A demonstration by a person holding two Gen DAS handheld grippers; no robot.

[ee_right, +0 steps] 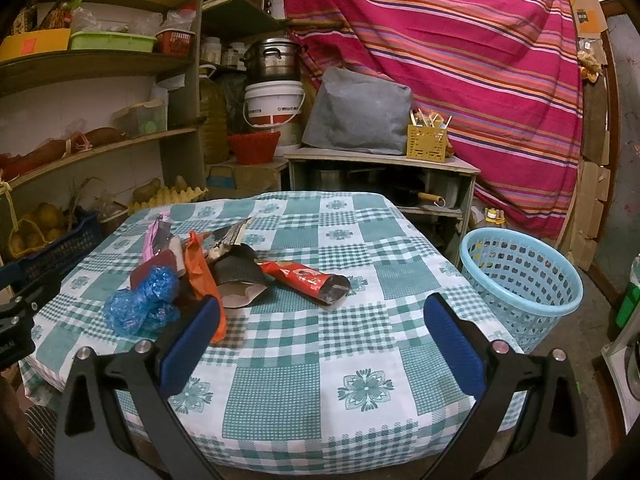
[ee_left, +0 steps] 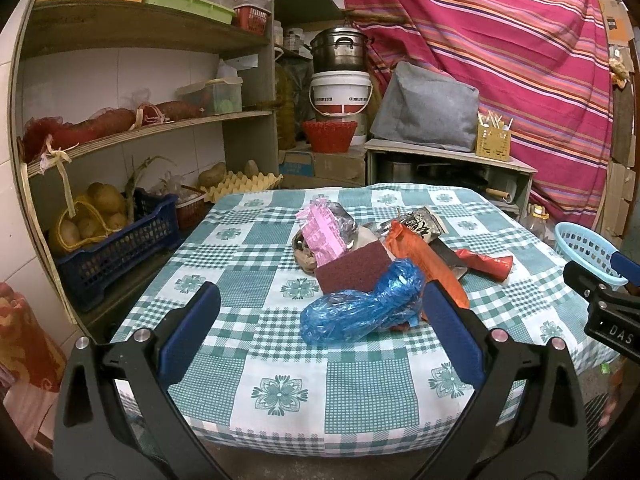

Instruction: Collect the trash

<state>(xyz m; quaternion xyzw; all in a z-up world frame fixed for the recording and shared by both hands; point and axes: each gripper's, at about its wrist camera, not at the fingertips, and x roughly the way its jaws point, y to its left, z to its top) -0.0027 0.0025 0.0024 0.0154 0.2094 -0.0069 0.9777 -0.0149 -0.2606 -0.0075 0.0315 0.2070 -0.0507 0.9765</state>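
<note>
A heap of trash lies on the green checked tablecloth (ee_left: 280,360): a crumpled blue plastic bag (ee_left: 360,308) nearest, a maroon scouring pad (ee_left: 352,270), a pink wrapper (ee_left: 322,236), an orange wrapper (ee_left: 424,256) and a red wrapper (ee_left: 486,265). My left gripper (ee_left: 320,300) stands open just short of the blue bag, holding nothing. In the right wrist view the blue bag (ee_right: 140,300), orange wrapper (ee_right: 202,276) and red wrapper (ee_right: 308,280) lie ahead and left. My right gripper (ee_right: 320,312) is open and empty above the cloth (ee_right: 300,392). A light blue mesh basket (ee_right: 520,280) stands on the floor to the right of the table.
Wooden shelves (ee_left: 140,124) with potatoes in a dark blue crate (ee_left: 116,248) line the left. Behind the table are a low cabinet (ee_right: 380,176) with a grey cushion, a white bucket (ee_right: 274,106) and a striped pink cloth (ee_right: 460,60).
</note>
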